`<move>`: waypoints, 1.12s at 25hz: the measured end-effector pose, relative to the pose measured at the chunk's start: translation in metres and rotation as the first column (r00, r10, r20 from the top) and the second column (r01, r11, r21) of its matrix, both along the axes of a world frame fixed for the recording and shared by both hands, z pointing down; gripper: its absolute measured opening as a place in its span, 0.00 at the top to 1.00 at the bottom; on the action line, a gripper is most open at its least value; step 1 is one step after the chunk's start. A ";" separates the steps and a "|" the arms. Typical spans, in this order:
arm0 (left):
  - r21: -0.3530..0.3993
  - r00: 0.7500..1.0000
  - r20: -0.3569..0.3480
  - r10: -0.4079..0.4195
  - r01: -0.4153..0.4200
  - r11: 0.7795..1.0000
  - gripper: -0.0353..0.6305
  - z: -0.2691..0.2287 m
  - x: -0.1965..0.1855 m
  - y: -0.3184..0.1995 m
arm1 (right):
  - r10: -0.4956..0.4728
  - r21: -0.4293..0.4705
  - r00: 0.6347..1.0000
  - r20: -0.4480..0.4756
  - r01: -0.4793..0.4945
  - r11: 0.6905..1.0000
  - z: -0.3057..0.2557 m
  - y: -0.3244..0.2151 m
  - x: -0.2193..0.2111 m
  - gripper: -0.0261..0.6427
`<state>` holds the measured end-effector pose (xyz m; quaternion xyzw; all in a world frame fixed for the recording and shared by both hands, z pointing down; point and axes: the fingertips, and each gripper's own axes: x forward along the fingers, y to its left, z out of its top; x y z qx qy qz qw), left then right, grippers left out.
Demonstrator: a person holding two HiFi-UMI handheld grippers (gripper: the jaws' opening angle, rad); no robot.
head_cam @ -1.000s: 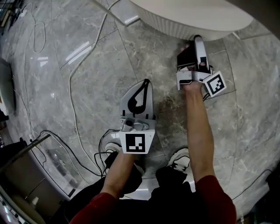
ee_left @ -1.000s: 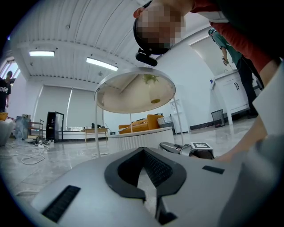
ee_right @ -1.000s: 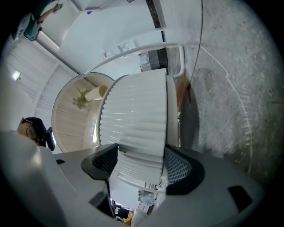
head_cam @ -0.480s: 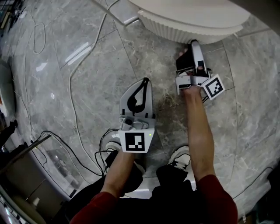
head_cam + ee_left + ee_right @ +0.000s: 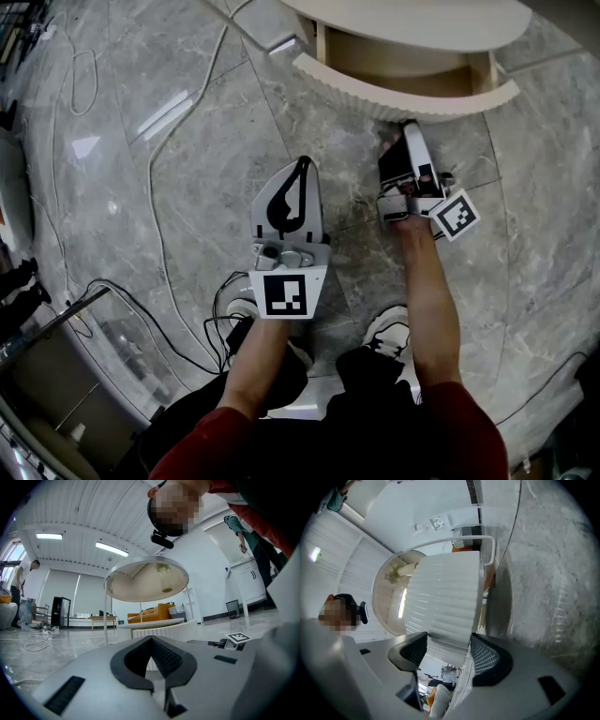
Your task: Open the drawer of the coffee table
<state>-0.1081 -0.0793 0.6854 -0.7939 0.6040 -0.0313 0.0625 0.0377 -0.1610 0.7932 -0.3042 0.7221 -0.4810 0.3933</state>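
Drawer (image 5: 403, 94) sat partly out of the coffee table (image 5: 422, 14), with its inside showing and its front clear of the rim. Right claw (image 5: 410, 131) had just been closing and pinched the ribbed drawer front between its pads. Left claw (image 5: 302, 167) was pressed together and empty, above the floor (image 5: 169, 187), well apart from the drawer. My read: grip and first pull were done, the rest of the travel and the release were left.
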 end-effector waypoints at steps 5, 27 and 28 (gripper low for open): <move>-0.012 1.000 0.006 0.007 -0.007 1.000 0.93 0.004 0.001 0.003 | -0.027 0.001 0.999 -0.047 0.027 1.000 -0.003 0.021 -0.002 0.51; -0.085 0.999 0.001 -0.051 0.051 0.995 0.93 0.029 -0.004 0.027 | -0.035 -0.086 0.999 0.017 0.036 0.996 -0.005 0.106 0.007 0.51; -0.087 0.999 -0.001 -0.052 0.051 0.995 0.93 0.030 -0.004 0.027 | -0.038 -0.089 0.999 0.017 0.039 0.995 -0.004 0.109 0.007 0.51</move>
